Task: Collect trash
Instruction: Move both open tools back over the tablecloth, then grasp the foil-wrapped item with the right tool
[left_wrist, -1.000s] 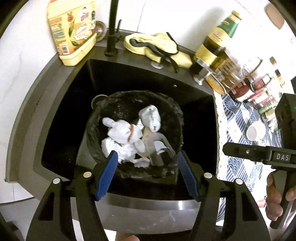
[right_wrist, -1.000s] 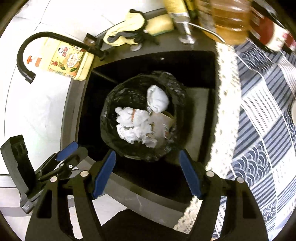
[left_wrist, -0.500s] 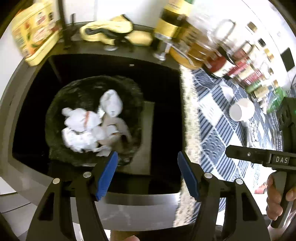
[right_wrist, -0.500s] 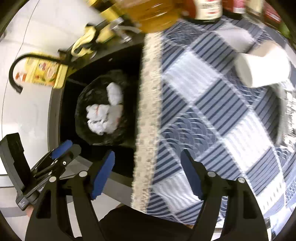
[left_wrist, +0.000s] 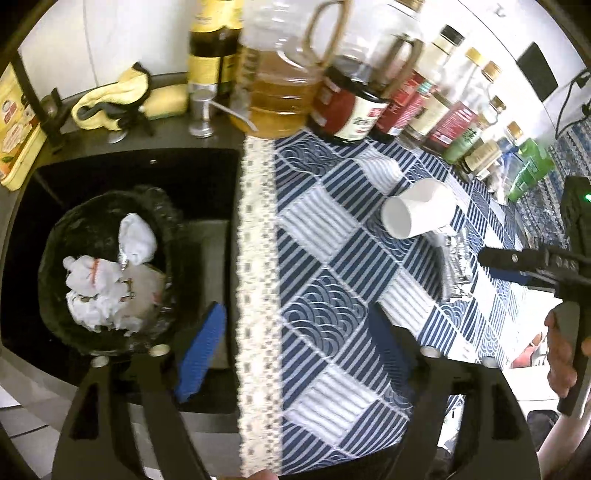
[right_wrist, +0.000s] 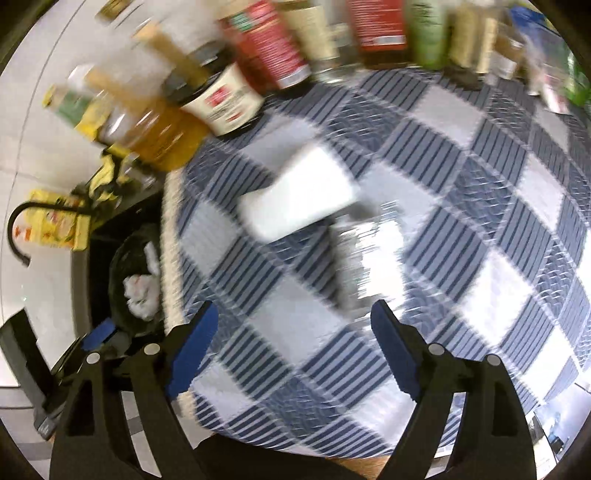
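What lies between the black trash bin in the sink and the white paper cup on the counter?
In the left wrist view, between the trash bin and the paper cup lie the sink's edge and striped cloth with its lace border.

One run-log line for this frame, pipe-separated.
left gripper: opening, empty | right gripper: opening, empty | paper cup: on its side on cloth | foil: beside cup | bin: in sink, holds tissues

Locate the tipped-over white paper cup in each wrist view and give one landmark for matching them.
Left wrist: white paper cup lies right of centre on the checked cloth, its mouth facing left.
Right wrist: blurred, just above centre.
Shared landmark: the lined trash bin in the sink, at the left.
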